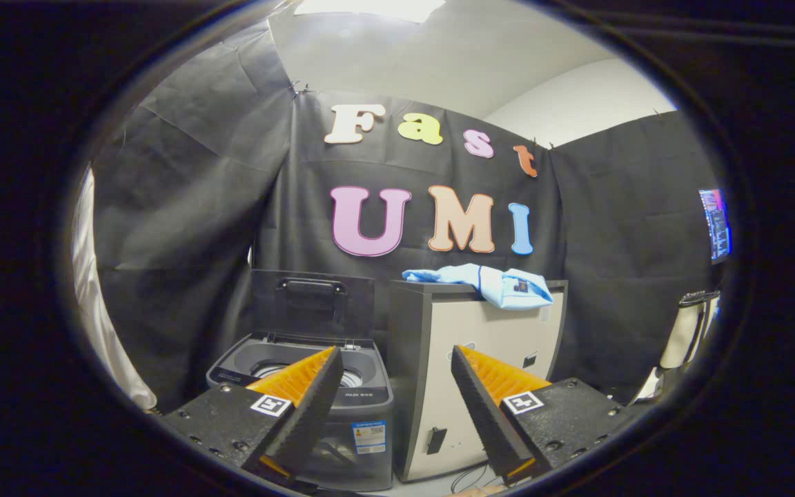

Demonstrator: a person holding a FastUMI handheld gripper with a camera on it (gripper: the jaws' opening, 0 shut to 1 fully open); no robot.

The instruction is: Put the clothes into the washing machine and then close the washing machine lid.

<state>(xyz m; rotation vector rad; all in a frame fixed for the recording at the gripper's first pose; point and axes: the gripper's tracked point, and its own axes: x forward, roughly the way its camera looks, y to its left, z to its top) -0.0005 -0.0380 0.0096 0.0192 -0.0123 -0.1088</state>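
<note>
Nearest the camera, the gripper (394, 359) holds its 2 fingers wide apart, empty. Well beyond them, folded blue clothes (482, 281) lie on a cabinet (480, 359) beside the washing machine (308, 386), its lid (313, 304) raised. Best approach: rise to cabinet height and pinch a thick fold.

Washing machine (315, 397): matt grey plastic, lid up. Clothes (487, 281): soft pale-blue cloth, creased. Cabinet (480, 386): smooth painted panels. Claw (394, 369) fingers apart.
</note>
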